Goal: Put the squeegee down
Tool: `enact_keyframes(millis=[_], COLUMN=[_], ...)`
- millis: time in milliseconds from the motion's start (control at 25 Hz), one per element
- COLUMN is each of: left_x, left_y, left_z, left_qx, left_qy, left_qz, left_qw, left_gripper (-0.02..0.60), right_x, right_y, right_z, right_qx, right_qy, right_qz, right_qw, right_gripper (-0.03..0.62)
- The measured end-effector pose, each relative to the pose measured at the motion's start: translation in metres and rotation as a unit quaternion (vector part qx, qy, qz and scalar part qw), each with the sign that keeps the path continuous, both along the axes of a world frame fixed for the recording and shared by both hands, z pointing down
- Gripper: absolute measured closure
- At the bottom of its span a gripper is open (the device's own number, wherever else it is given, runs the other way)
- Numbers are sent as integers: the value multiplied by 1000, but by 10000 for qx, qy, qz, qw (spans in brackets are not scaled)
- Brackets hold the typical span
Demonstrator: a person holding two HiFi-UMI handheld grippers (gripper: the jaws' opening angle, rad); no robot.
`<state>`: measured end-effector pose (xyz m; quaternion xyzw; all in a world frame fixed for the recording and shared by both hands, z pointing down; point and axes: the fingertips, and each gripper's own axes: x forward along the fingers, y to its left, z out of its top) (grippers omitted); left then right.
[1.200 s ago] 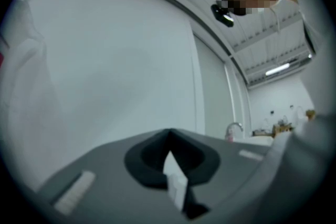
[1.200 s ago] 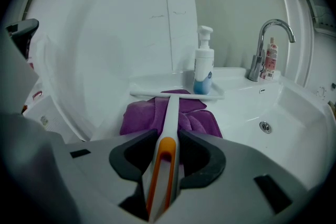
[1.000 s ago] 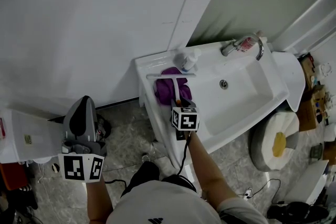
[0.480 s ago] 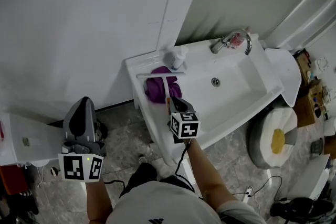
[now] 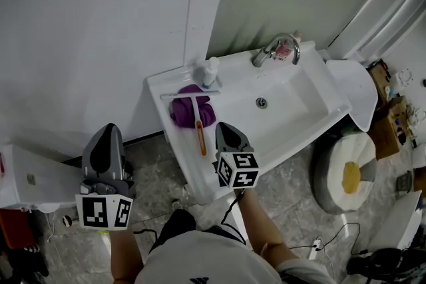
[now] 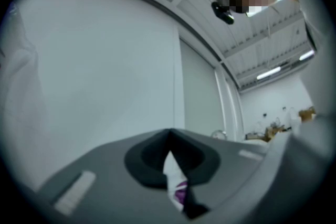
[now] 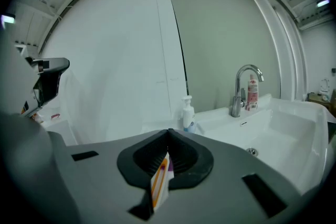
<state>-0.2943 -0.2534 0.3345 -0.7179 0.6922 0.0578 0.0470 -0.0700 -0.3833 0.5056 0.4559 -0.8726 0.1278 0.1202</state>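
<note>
The squeegee (image 5: 198,118), a white blade with an orange handle, lies on the sink's left rim (image 5: 158,86), partly over a purple cloth (image 5: 181,115). My right gripper (image 5: 222,126) hovers just beside the handle's near end, apart from it. Its jaws have just been closing with nothing between them and now stand shut. In the right gripper view the orange handle (image 7: 159,178) shows past the shut jaws of the right gripper (image 7: 168,131). My left gripper (image 5: 108,129) is shut and empty, lower left, over the floor. In the left gripper view the left gripper (image 6: 169,131) points at the wall.
A soap bottle (image 5: 209,70) stands at the back of the rim and a faucet (image 5: 273,46) behind the basin (image 5: 293,100). A round white object (image 5: 349,176) sits on the floor at right, cables lie near my feet, and a white box (image 5: 26,176) is at left.
My right gripper has let go of the squeegee handle, pulled back toward me and risen, closing its jaws. The squeegee stays on the rim. The left gripper shifted little.
</note>
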Motion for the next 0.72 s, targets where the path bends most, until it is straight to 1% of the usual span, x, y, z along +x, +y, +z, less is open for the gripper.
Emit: enact_keyframes(millis=[240,480,720], left_x=[24,47,69], left_y=[13,29,46], left_z=[-10,-18,-29], left_qx=[102,191,267], left_qy=[-31,-75,-115], left_qz=[21,51,82], left_qw=[9999,9998,9995], left_gripper=[574,574,575], right_x=[24,44,65], right_y=[20,44,67], right_z=[-42,-80,-112], right_qx=[446,903,1183], right_qy=[-89,-133,-273], right_qz=[42,-48,-108], right_qw=[9990,9958,9925], right_gripper=[592,592,592])
